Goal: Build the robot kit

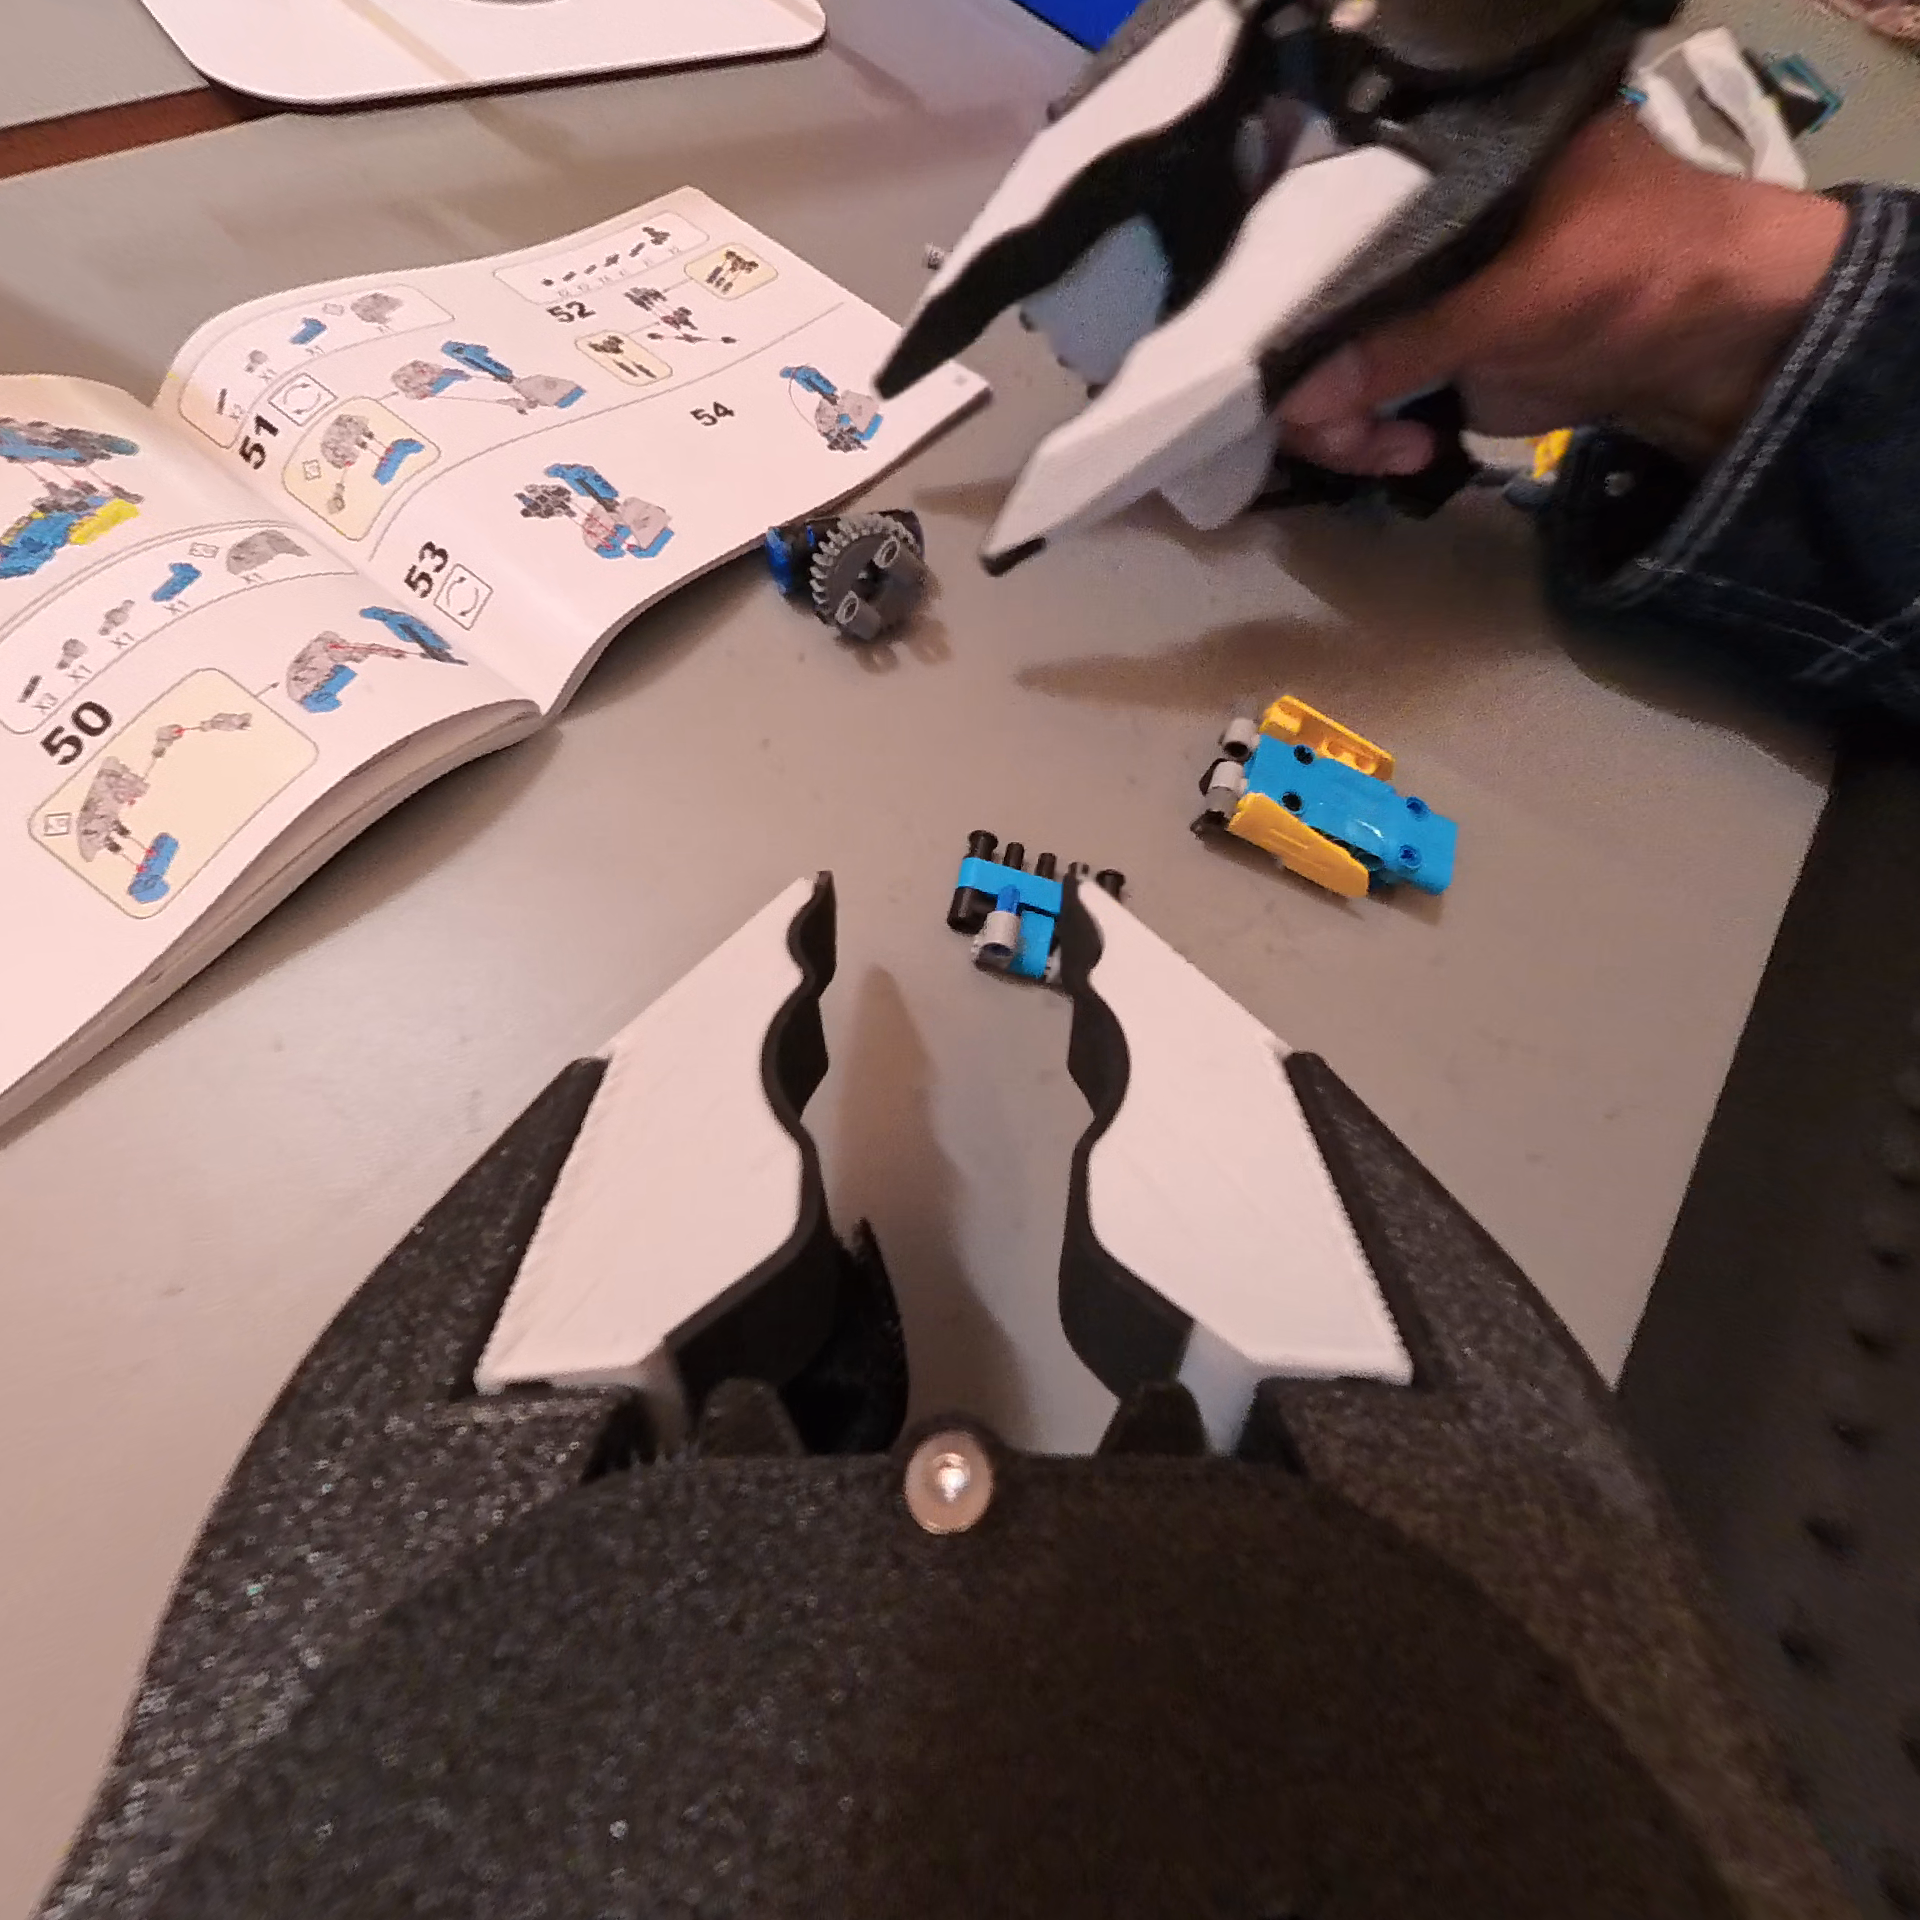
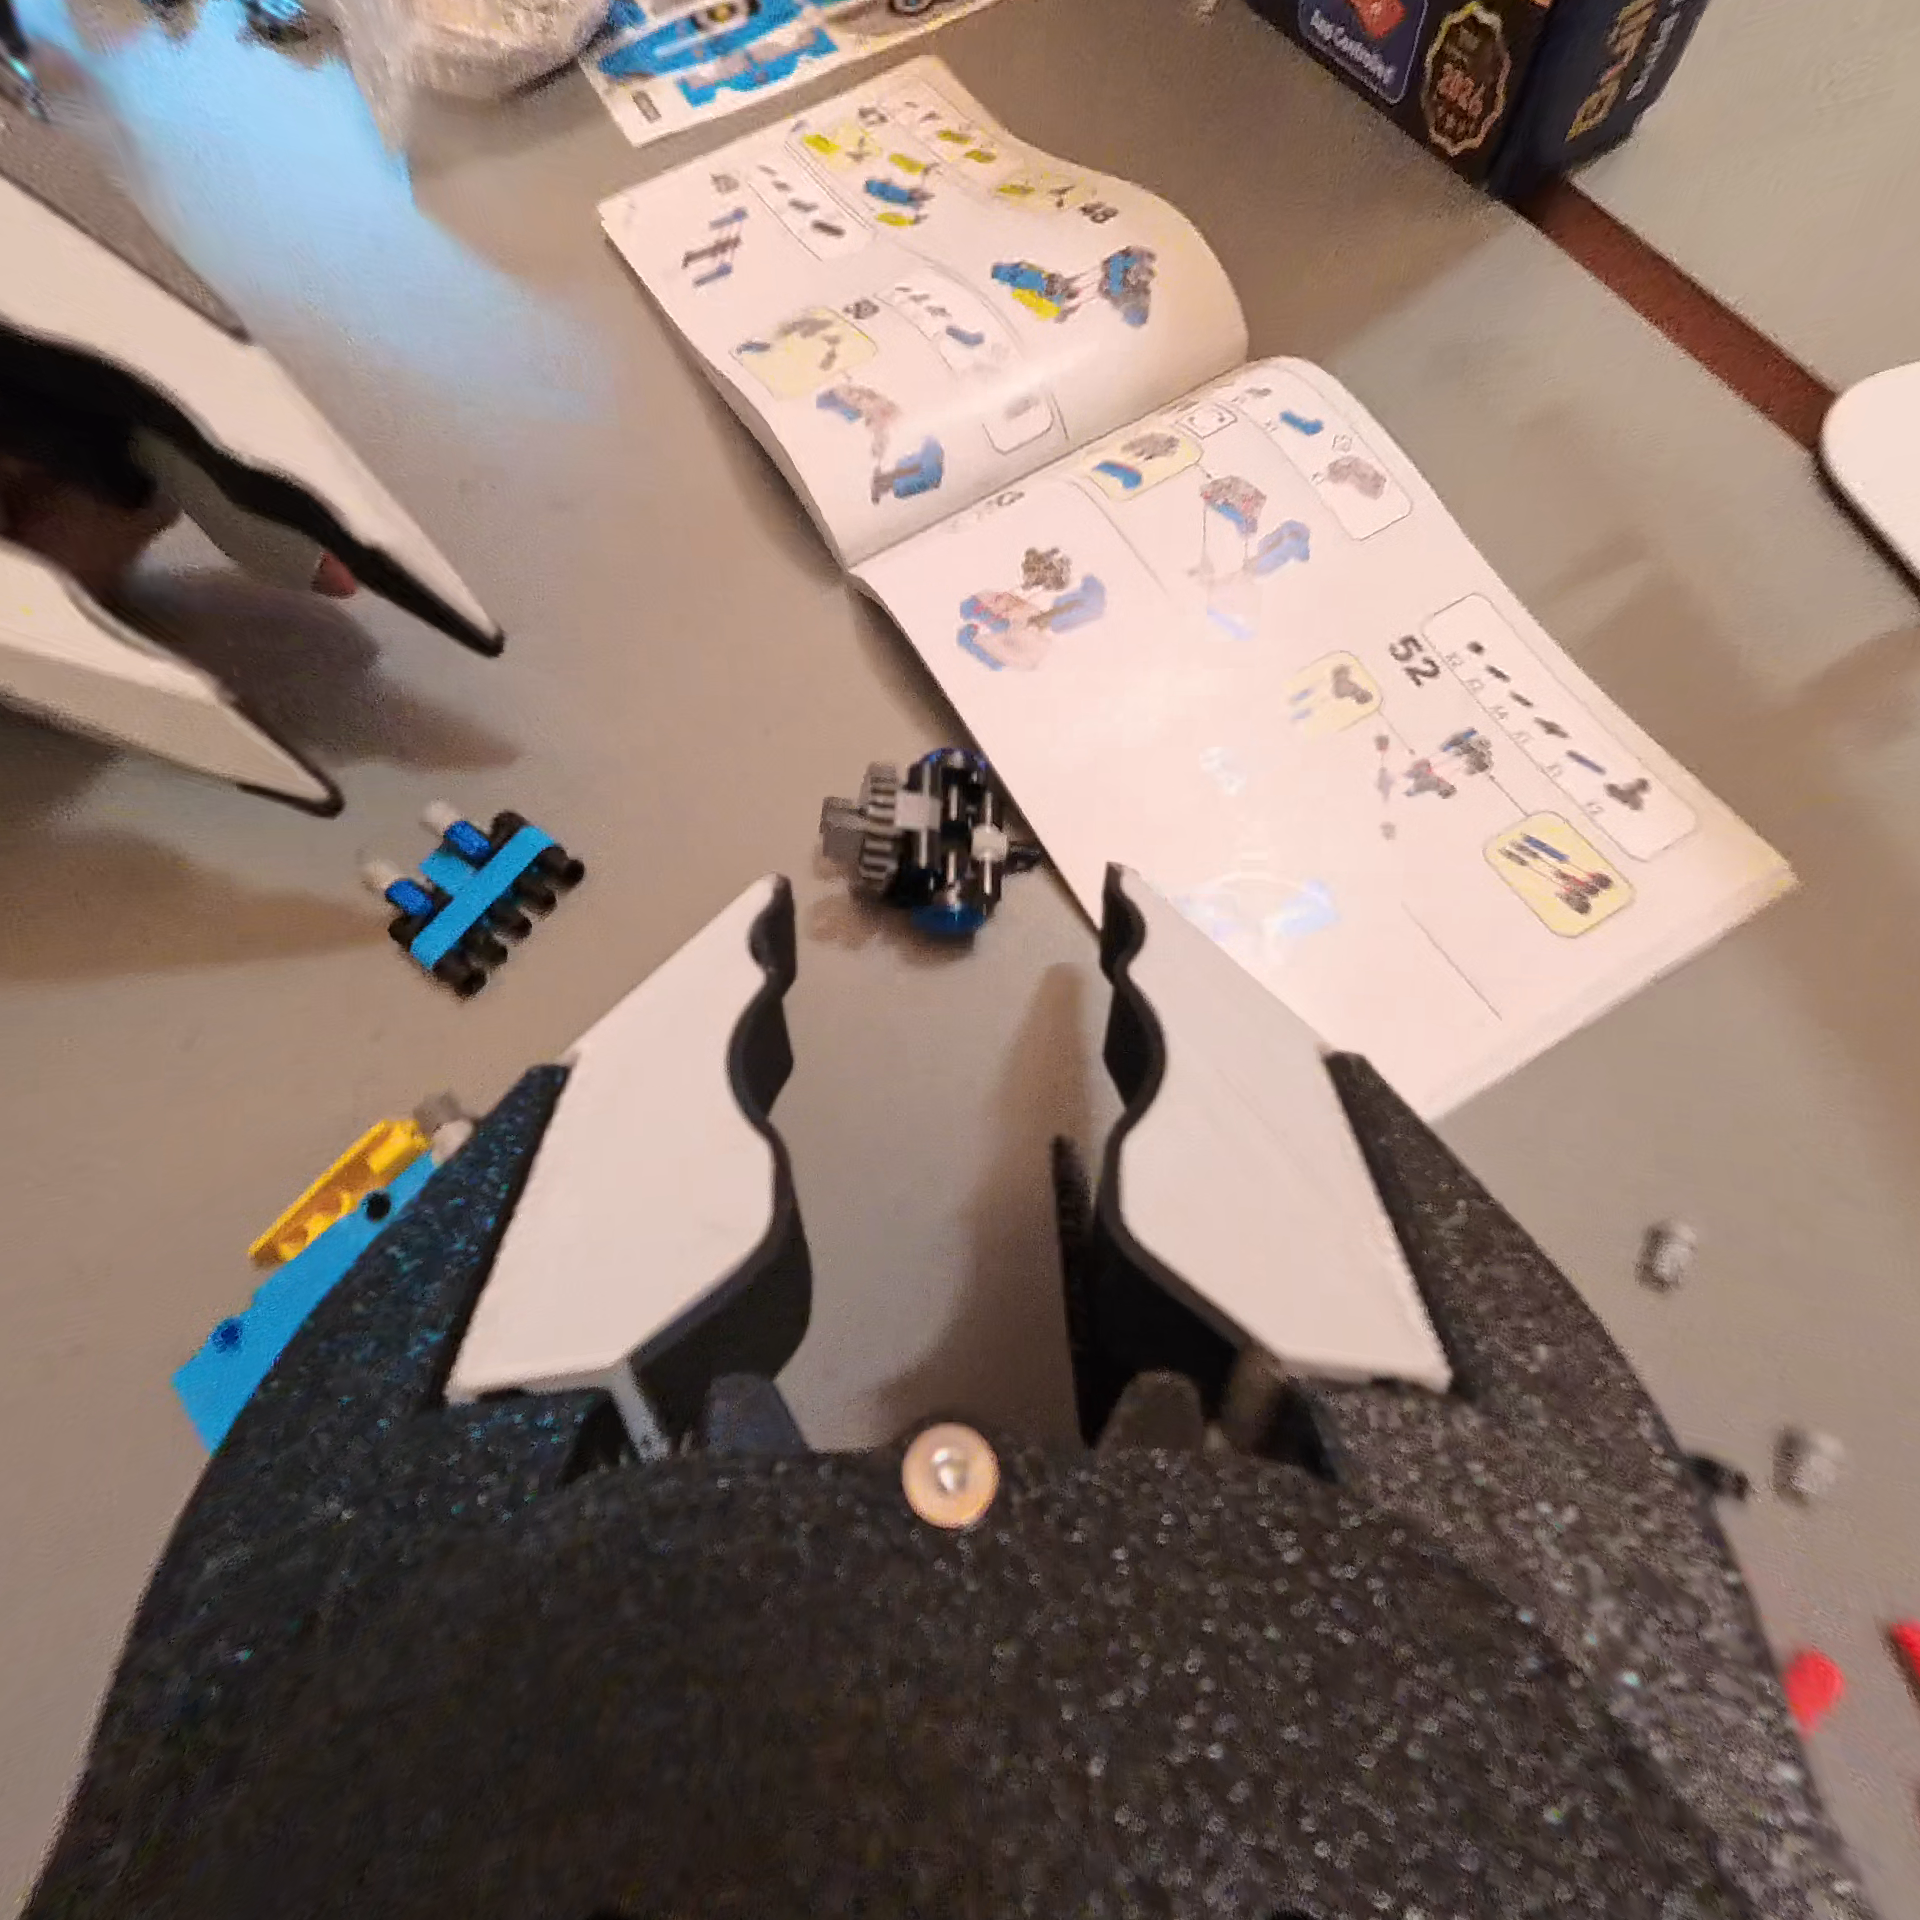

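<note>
On the grey desk (image 1: 623,1039) my left gripper (image 1: 951,894) has its jaws spread and empty, its right tip just beside a small blue beam with black pins (image 1: 1006,902). My right gripper (image 2: 945,894) is likewise released, hovering near a dark gear assembly (image 2: 925,842) at the open instruction booklet's (image 2: 1299,727) edge. A blue-and-yellow block (image 1: 1335,795) lies nearby.

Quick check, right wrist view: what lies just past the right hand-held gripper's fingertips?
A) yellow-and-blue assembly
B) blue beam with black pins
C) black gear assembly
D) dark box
C: the black gear assembly lies on the table just beyond the open right hand-held gripper, beside the instruction booklet.
</note>
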### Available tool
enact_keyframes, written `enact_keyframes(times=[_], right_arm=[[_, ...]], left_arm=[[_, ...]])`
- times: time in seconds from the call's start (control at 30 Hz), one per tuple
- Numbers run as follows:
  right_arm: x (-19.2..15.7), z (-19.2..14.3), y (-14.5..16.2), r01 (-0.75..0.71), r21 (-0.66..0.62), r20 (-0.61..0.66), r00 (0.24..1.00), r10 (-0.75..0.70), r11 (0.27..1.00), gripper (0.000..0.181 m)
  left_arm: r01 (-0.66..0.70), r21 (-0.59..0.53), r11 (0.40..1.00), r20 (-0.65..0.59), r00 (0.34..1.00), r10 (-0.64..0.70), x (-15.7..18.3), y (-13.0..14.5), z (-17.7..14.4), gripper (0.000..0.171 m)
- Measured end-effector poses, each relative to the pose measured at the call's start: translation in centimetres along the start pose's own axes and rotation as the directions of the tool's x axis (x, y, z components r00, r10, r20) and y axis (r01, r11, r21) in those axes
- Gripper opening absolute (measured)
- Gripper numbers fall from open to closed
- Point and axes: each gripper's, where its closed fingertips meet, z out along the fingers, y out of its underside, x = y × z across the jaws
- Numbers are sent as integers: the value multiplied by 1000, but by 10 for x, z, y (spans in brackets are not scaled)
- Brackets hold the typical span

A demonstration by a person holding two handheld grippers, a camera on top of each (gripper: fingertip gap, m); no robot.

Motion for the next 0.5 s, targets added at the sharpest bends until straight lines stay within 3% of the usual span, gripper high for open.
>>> enact_keyframes(times=[0.1, 0.27, 0.37, 0.5], right_arm=[[1, 12, 1, 68, -33, -5, 998, -68, 997, 50], [-20, 2, 0, 193, -47, -52, 979, -195, 980, 46], [-13, 7, 11, 142, -92, -80, 986, -149, 986, 57], [-9, 20, 15, 3, -119, -19, 1000, -5, 993, 64]], left_arm=[[-19, -33, 999, -9, 1000, 19, 5, 9, 0, 43], [-39, -76, 996, -20, 999, 38, 11, 19, 2, 44], [-66, -135, 989, -42, 997, 61, 14, 24, 12, 45], [-168, -163, 972, -27, 986, 166, 18, 27, 18, 45]])
